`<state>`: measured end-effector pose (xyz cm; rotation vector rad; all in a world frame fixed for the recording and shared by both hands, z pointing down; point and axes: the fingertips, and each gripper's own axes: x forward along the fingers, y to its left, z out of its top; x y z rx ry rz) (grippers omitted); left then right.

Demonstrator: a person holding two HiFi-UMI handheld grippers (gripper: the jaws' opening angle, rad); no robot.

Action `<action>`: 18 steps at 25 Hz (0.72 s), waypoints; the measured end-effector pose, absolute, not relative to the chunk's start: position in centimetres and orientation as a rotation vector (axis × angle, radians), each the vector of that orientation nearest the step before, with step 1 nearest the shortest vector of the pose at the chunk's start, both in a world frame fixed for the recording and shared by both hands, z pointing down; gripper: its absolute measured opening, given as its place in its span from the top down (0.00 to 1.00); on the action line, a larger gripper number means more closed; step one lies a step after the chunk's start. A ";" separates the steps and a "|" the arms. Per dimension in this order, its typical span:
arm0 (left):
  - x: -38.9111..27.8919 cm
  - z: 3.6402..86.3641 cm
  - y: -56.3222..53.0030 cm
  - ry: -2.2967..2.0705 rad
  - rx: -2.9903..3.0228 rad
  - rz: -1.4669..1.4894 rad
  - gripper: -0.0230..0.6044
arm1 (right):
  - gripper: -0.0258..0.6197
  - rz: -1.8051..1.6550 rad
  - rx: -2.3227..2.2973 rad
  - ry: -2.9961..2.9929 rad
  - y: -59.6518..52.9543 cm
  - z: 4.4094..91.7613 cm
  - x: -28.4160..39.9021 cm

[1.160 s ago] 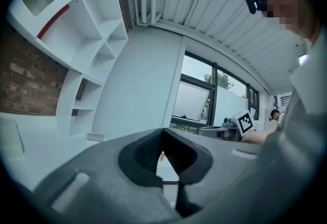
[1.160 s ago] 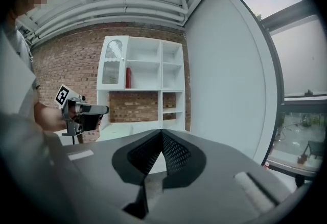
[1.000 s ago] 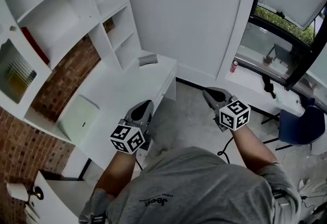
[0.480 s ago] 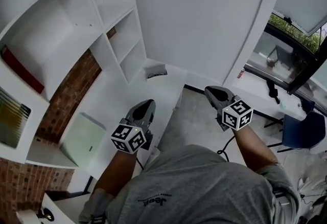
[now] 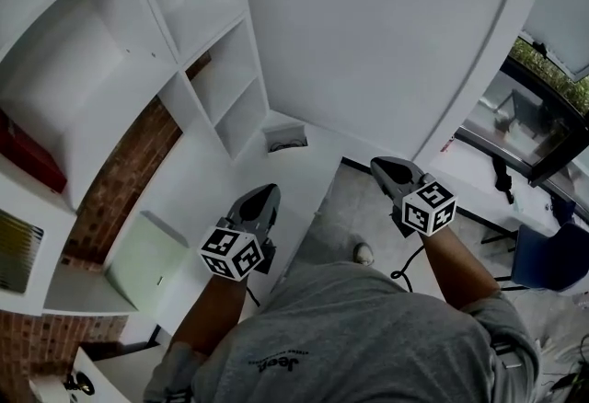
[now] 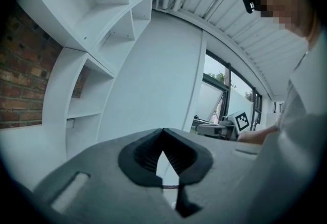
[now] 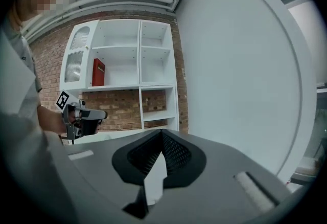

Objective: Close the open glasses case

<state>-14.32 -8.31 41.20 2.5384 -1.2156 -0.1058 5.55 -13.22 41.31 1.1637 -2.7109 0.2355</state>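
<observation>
The white bench runs from the lower left of the head view up to the centre. Its top lies bare between the left gripper and the glasses case at its far end. A pale green flat object fills the lower-left stretch. The shelf unit walls in the bench's left side, and the white wall closes just behind the case. Right of the bench, open floor lies below the right gripper.
</observation>
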 end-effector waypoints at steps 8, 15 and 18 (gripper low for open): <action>-10.4 41.3 -15.1 -1.404 2.482 -0.115 0.97 | 0.95 0.209 0.990 -2.798 -22.5 41.4 8.8; -5.4 39.6 -21.4 -1.553 2.422 -0.164 0.97 | 0.95 0.176 0.818 -2.842 -29.8 40.0 12.5; -4.1 39.4 -23.5 -1.583 2.408 -0.173 0.97 | 0.95 0.170 0.772 -2.866 -32.1 39.8 13.4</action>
